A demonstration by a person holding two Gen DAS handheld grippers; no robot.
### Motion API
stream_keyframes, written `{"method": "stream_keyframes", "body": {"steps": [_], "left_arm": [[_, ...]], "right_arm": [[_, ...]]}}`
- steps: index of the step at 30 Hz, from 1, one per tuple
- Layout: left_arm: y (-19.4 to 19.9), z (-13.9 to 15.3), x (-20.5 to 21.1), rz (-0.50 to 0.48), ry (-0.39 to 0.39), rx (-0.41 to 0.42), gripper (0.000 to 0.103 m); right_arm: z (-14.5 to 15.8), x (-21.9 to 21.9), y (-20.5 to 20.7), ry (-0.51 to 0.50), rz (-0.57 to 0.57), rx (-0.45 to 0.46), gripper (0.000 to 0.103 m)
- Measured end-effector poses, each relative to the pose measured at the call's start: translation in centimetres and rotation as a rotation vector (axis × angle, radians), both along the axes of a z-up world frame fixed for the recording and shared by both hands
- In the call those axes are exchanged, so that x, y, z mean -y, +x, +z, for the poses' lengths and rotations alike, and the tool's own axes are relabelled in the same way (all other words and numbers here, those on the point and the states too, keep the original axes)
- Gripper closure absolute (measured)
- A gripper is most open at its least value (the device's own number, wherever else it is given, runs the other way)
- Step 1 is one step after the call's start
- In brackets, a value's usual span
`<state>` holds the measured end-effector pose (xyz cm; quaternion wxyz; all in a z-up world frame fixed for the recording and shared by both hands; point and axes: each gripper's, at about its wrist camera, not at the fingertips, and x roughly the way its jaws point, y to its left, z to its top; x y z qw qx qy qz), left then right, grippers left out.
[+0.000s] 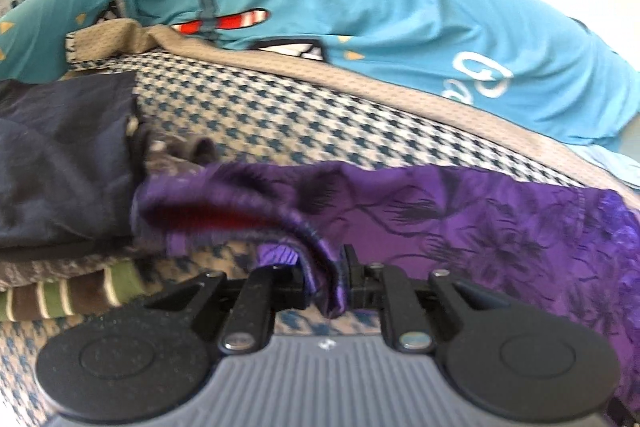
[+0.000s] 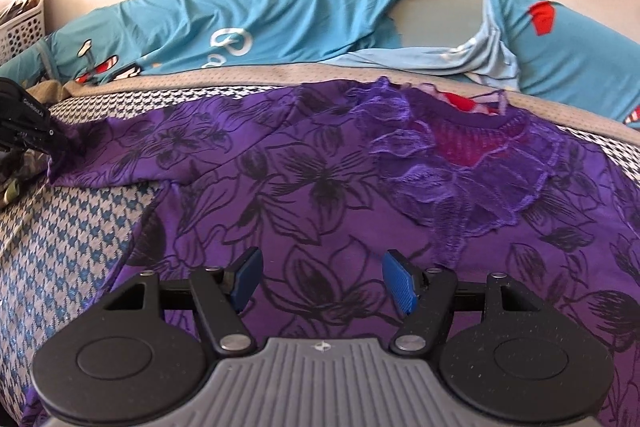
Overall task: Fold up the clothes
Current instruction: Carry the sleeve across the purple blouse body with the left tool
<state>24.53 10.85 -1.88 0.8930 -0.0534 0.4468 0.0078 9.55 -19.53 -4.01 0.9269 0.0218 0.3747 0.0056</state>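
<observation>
On the bed (image 2: 72, 227), left hand-held gripper (image 1: 324, 275) pinches the purple top's (image 2: 312, 187) sleeve, likely to fold it inward; right hand-held gripper (image 2: 322, 281) hovers unclenched above the body

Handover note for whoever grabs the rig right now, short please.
Left gripper: shut on the sleeve end of the purple floral top.
Right gripper: open, over the top's body, holding nothing.
The top lies spread on the houndstooth blanket, lace neckline away from you.
Done: laid out.
Left: fold sleeves in, then the body.
</observation>
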Motion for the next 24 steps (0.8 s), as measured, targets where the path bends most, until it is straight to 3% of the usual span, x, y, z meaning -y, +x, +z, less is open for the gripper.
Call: {"method": "stream_keyframes", "body": {"steps": [13, 20, 23, 24], "left_arm": [[-3.2, -0.2, 9.3, -0.35, -0.128, 0.032, 0.09], [-5.5, -1.4, 12.1, -0.548, -0.257, 0.014, 0.09], [-6.2, -2.1, 12.9, -0.611, -0.26, -0.001, 0.079], [-6.2, -2.2, 13.0, -0.612, -0.255, -0.008, 0.067]], "right_arm": [[0.4, 0.0, -0.7, 0.05, 0.045, 0.025, 0.038], [0.6, -0.7, -0.9, 0.092, 0.102, 0.062, 0.038], [0.4, -0.9, -0.7, 0.1, 0.107, 0.058, 0.037], [0.4, -1.0, -0.6, 0.102, 0.109, 0.057, 0.037]]}}
